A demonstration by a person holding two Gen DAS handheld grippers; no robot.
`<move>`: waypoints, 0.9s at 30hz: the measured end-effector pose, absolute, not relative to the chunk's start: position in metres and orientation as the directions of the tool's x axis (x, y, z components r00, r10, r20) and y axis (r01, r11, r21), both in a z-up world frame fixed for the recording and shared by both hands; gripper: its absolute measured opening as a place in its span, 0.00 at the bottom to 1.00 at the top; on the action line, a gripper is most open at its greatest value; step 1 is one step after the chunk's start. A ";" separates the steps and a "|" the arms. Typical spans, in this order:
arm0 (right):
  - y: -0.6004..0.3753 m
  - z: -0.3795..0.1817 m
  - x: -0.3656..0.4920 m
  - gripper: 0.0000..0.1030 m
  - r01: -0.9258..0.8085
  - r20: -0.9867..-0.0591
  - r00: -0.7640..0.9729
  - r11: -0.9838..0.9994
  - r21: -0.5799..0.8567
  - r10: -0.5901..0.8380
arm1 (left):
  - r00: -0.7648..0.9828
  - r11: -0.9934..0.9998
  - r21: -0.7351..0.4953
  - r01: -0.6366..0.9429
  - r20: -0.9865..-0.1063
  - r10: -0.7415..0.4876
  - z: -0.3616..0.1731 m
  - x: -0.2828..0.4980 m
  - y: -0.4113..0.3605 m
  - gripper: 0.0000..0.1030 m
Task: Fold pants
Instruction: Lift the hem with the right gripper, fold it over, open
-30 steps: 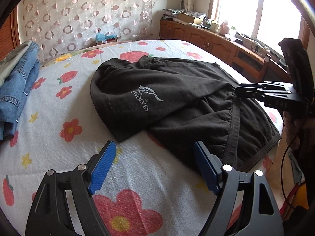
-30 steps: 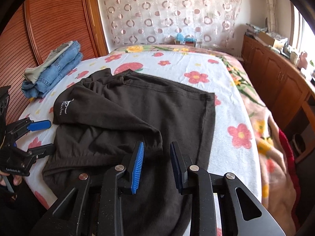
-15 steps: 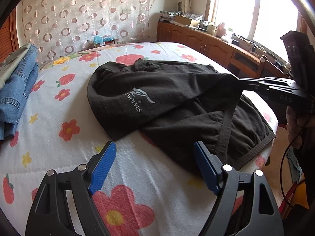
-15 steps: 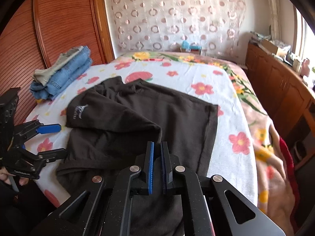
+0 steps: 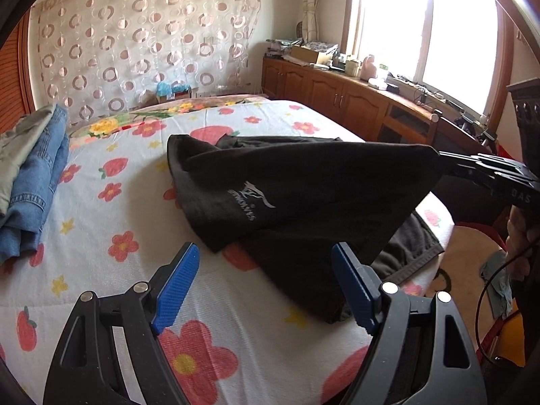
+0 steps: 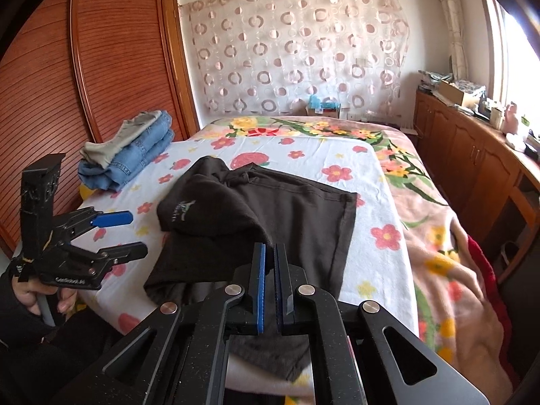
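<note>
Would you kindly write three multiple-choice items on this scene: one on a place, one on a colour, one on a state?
1. Where does the folded jeans stack lie?
A. on the cabinet
B. on the bed by the wardrobe
C. on the floor

2. What colour are the gripper pads?
A. blue
B. red
C. green

3. How is the right gripper?
A. open, empty
B. out of view
C. shut on the black pants

Key: B, the folded jeans stack rests on the bed; A, pads; C, right gripper pinches the black pants; left gripper open.

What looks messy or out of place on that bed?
The black pants lie rumpled and slanted across the flowered sheet, one part hanging over the bed's near edge. The right gripper has a pinched corner lifted. The folded jeans look tidy.
</note>
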State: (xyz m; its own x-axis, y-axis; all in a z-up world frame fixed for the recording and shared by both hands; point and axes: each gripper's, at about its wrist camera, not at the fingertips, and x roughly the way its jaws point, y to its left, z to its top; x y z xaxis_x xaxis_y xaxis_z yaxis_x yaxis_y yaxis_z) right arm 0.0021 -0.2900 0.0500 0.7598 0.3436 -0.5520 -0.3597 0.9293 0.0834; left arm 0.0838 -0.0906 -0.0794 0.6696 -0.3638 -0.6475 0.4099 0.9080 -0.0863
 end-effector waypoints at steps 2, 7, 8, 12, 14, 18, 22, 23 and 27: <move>-0.296 0.053 -0.012 0.04 -0.355 -0.546 0.764 0.930 0.091 0.345 | 0.670 0.906 -0.084 0.414 -0.645 -0.367 -0.077 0.082 -0.092 0.79; -0.300 0.050 -0.032 0.04 -0.354 -0.577 0.745 0.932 0.083 0.335 | 0.672 0.904 -0.082 0.420 -0.642 -0.370 -0.076 0.082 -0.093 0.79; -0.302 0.049 -0.031 0.04 -0.353 -0.588 0.737 0.932 0.086 0.333 | 0.671 0.904 -0.084 0.419 -0.641 -0.371 -0.076 0.083 -0.093 0.79; -0.307 0.030 -0.032 0.04 -0.338 -0.642 0.697 0.936 0.097 0.318 | 0.669 0.903 -0.092 0.419 -0.642 -0.376 -0.078 0.084 -0.094 0.79; -0.309 0.018 -0.028 0.04 -0.323 -0.666 0.680 0.941 0.102 0.306 | 0.672 0.905 -0.086 0.417 -0.641 -0.370 -0.079 0.084 -0.095 0.79; -0.312 0.000 -0.021 0.04 -0.298 -0.702 0.653 0.949 0.107 0.284 | 0.686 0.907 -0.075 0.415 -0.629 -0.366 -0.080 0.083 -0.098 0.79; -0.311 -0.003 -0.016 0.04 -0.288 -0.713 0.642 0.950 0.117 0.282 | 0.704 0.908 -0.063 0.414 -0.610 -0.364 -0.080 0.081 -0.099 0.79; -0.311 -0.002 -0.015 0.04 -0.288 -0.712 0.642 0.950 0.122 0.285 | 0.703 0.907 -0.060 0.416 -0.612 -0.363 -0.081 0.081 -0.100 0.79; -0.308 -0.002 -0.012 0.04 -0.286 -0.710 0.644 0.951 0.121 0.284 | 0.690 0.903 -0.065 0.425 -0.622 -0.370 -0.083 0.082 -0.103 0.79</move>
State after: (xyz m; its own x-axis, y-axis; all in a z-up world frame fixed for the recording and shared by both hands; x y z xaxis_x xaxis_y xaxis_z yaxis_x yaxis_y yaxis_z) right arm -0.0118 -0.3080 -0.0022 0.6440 0.2841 -0.7103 -0.2859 0.9506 0.1210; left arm 0.0817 -0.1029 -0.0833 0.6900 -0.3696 -0.6223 0.4251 0.9028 -0.0648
